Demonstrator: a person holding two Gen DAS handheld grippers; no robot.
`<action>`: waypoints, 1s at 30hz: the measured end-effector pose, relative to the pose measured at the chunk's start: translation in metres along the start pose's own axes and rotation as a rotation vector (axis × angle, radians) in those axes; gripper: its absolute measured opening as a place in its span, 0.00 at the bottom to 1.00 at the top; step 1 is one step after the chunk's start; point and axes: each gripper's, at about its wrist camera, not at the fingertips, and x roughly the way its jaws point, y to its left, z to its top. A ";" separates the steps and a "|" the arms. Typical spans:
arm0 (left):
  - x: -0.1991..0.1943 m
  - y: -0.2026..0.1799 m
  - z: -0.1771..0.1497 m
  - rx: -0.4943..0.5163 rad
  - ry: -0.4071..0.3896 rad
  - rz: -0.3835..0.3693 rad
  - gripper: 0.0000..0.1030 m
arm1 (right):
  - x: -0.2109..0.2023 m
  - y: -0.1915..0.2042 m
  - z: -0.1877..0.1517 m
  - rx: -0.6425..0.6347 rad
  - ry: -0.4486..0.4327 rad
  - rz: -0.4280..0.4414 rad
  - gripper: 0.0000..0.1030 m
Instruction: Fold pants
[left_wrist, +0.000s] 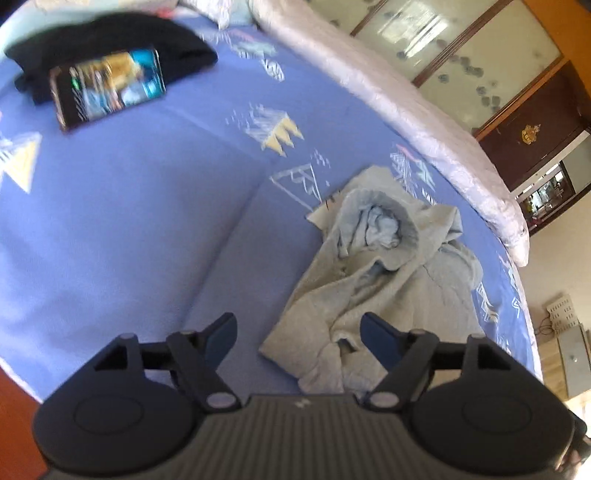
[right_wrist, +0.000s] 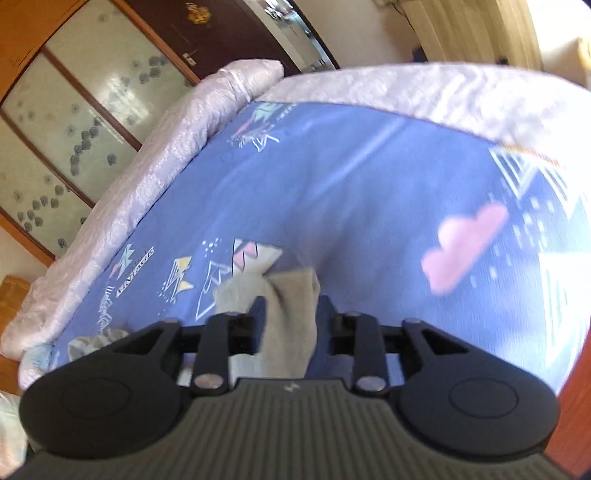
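Ahead, the grey pants (left_wrist: 373, 266) are seen crumpled lengthwise on the bed (left_wrist: 129, 221), right of the wide, empty left gripper (left_wrist: 297, 332); the half-spread right gripper (right_wrist: 291, 306) straddles a leg end unpressed.

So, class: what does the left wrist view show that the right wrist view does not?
Only the left wrist view shows the phone lying on dark clothing, and the crumpled grey pants ahead of the open left gripper. Only the right wrist view shows a pink cloud print and the right gripper, open around a grey fabric end. Both show the blue bedsheet.
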 end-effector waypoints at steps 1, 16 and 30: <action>0.010 -0.004 -0.001 -0.003 0.025 0.000 0.75 | 0.009 -0.002 0.001 -0.008 0.001 -0.006 0.47; -0.014 -0.013 -0.003 -0.040 -0.017 0.063 0.14 | -0.040 0.011 0.034 0.144 -0.294 0.284 0.07; -0.008 -0.002 0.004 -0.075 0.004 0.182 0.21 | -0.012 -0.074 -0.009 0.247 -0.146 -0.085 0.42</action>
